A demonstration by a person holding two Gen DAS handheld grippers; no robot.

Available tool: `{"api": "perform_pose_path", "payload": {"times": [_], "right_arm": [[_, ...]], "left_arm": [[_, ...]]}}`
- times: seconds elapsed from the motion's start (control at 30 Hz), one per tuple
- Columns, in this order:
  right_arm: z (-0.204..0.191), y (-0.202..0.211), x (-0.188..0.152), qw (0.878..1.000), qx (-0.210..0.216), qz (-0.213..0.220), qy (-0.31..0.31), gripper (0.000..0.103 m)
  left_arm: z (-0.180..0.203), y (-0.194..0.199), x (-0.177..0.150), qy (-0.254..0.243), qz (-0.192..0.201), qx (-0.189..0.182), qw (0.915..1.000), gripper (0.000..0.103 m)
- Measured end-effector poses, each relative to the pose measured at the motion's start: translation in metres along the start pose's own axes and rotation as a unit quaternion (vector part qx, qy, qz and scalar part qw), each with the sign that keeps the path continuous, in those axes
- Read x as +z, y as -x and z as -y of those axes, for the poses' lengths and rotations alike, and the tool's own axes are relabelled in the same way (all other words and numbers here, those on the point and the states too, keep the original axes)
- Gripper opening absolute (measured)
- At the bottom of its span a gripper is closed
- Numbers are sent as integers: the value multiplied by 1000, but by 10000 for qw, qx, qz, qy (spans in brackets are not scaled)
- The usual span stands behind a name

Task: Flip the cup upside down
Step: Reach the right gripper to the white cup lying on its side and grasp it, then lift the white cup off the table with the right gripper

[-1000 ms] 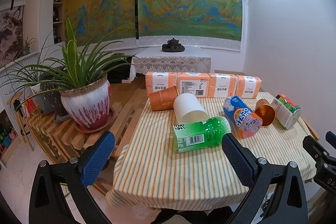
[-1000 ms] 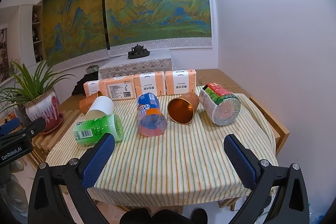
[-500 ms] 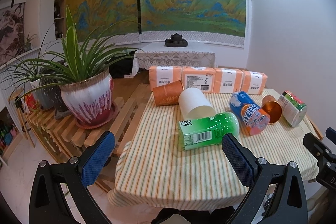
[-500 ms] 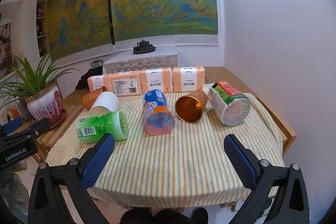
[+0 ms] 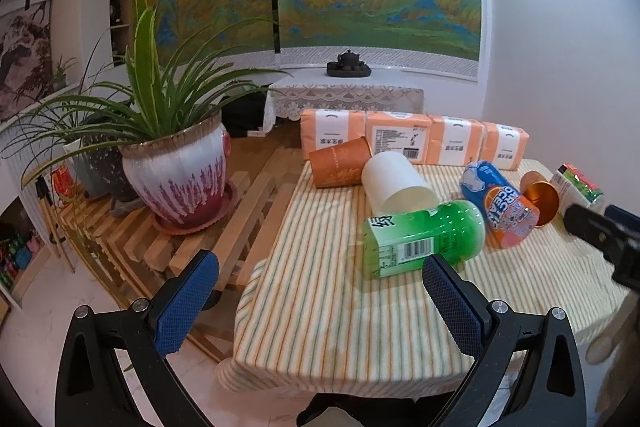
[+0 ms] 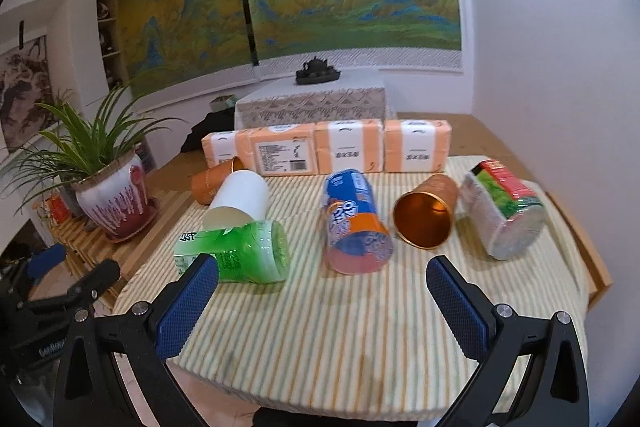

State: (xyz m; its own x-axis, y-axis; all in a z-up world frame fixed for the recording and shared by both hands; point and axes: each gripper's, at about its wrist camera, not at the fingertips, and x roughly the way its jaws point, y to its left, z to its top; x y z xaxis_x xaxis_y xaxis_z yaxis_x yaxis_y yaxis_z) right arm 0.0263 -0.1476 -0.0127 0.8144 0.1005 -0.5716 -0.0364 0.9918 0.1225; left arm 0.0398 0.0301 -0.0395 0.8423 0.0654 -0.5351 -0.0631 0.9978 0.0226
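At the bottom of the right wrist view the right gripper (image 6: pixel 322 301) has its blue-padded fingers spread wide with nothing between them, above the near edge of the striped tablecloth (image 6: pixel 320 339). The left gripper (image 5: pixel 320 301) is likewise spread and empty, low in its own frame.

Just beyond lies a row of cups, all on their sides. Left of centre is the clear green plastic cup with a barcode label (image 6: pixel 240 255), its closed end toward the camera. In the middle lies the blue and orange printed cup (image 6: pixel 354 223). To its right is the shiny copper-coloured metal cup (image 6: pixel 426 213), open mouth facing the viewer. Far right lies the clear cup with a red and green label (image 6: pixel 502 211).

Behind the green cup rest a plain white paper cup (image 6: pixel 240 199) and an orange paper cup (image 6: pixel 210 181). Further back stands a row of orange tissue packs (image 6: pixel 332 151).
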Motion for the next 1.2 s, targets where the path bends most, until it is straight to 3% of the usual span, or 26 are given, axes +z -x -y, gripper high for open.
{"api": "perform_pose_path", "payload": {"times": [0.37, 0.57, 0.97, 1.2], "right_arm": [[-15, -47, 36, 9964, 640, -535, 148, 103], [-23, -89, 55, 9897, 936, -1074, 144, 103], [-47, -174, 89, 9675, 1189, -2227, -141, 103], [-64, -219, 94, 9441, 1387, -2982, -230, 103]], "left_arm": [[-27, -14, -9, 181, -170, 185, 9995, 103], [-47, -16, -17, 253, -190, 413, 9986, 103], [-75, -25, -23, 479, -338, 554, 9967, 103], [-84, -32, -25, 621, -410, 615, 9953, 103]]}}
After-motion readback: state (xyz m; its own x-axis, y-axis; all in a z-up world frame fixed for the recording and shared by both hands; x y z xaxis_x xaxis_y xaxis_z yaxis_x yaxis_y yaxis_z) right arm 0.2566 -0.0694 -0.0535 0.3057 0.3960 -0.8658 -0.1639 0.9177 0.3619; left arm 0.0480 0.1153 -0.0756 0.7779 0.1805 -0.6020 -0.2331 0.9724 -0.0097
